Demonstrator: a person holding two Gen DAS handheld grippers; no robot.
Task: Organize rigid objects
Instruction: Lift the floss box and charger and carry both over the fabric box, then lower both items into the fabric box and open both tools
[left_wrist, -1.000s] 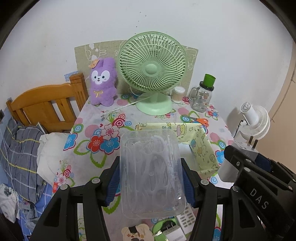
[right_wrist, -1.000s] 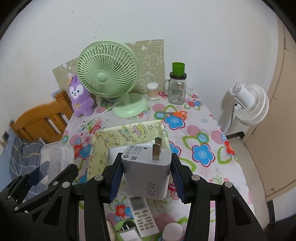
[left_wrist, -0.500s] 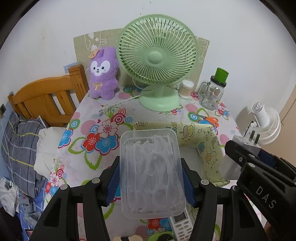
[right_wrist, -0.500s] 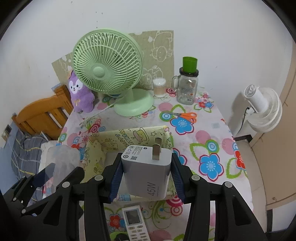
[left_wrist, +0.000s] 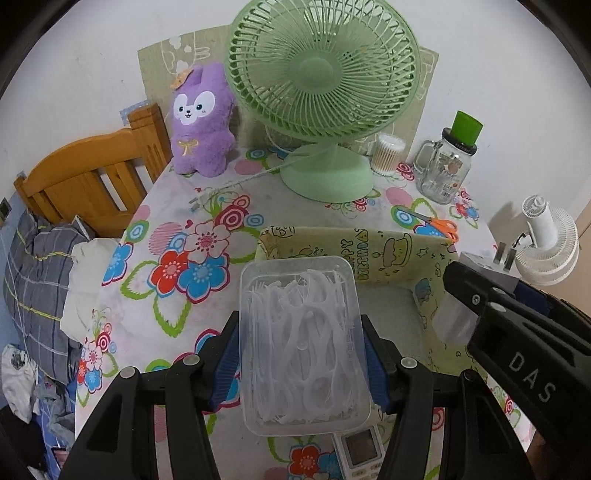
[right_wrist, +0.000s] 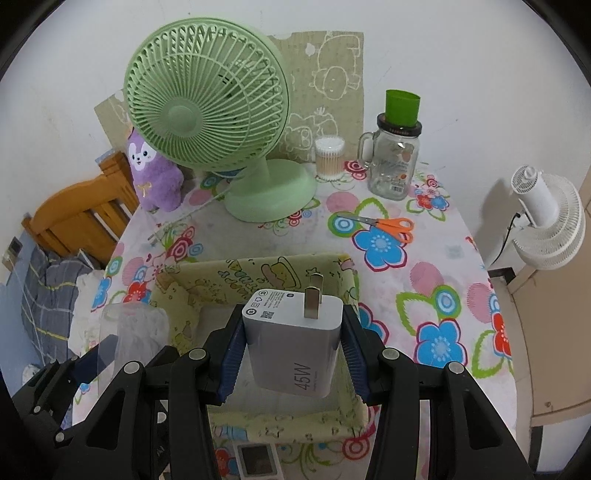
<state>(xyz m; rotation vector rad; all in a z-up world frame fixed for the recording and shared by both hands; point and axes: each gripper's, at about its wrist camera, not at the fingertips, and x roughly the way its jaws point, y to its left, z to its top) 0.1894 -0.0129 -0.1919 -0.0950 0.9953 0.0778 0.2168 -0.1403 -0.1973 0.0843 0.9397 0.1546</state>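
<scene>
both grippers loaded above the storage box

the left gripper (left_wrist: 301, 354) was clamped on a clear box of floss picks (left_wrist: 303, 343). the right gripper (right_wrist: 291, 347) pinched a white 45w charger (right_wrist: 295, 343), prongs up. both hung over the yellow cartoon-print fabric box (right_wrist: 255, 277) on the floral tablecloth (right_wrist: 436, 288).

A clear plastic box (left_wrist: 303, 343), a smooth white plastic charger (right_wrist: 295, 347) and a printed cloth bin (right_wrist: 258, 277) are seen.
</scene>
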